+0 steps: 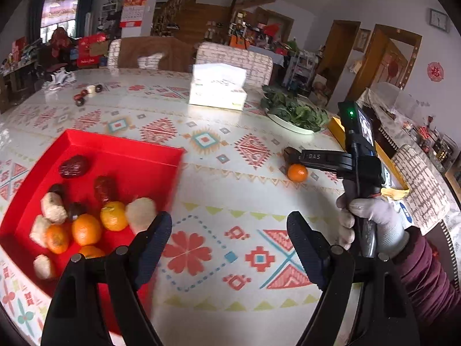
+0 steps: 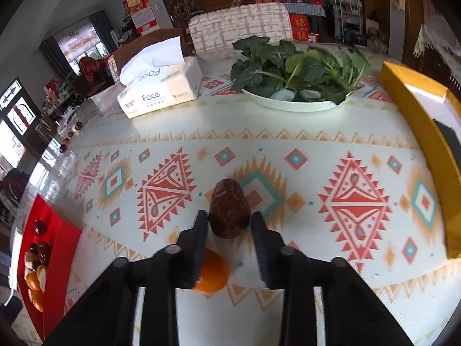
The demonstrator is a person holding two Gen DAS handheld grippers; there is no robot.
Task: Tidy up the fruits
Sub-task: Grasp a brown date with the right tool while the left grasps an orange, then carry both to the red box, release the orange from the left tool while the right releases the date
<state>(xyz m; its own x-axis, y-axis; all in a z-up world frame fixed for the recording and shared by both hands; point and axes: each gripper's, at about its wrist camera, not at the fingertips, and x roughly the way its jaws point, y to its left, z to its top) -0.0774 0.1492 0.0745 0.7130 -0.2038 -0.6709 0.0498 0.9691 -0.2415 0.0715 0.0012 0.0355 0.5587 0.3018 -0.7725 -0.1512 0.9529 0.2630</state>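
On the patterned tablecloth [image 2: 302, 132] the red square tray [image 1: 138, 155] with oranges and dates lies left, the left gripper [image 1: 229, 230] stands apart over bare cloth, and the right gripper [image 2: 229, 225], not quite together, flanks a wrinkled dark-red date [image 2: 229, 210], a small orange [image 2: 213, 274] nearer.

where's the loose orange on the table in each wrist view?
Left wrist: orange right of centre, at the right gripper's tips.
Right wrist: orange bottom centre, partly hidden behind a finger, just below the red date.
Shared landmark: plate of greens.
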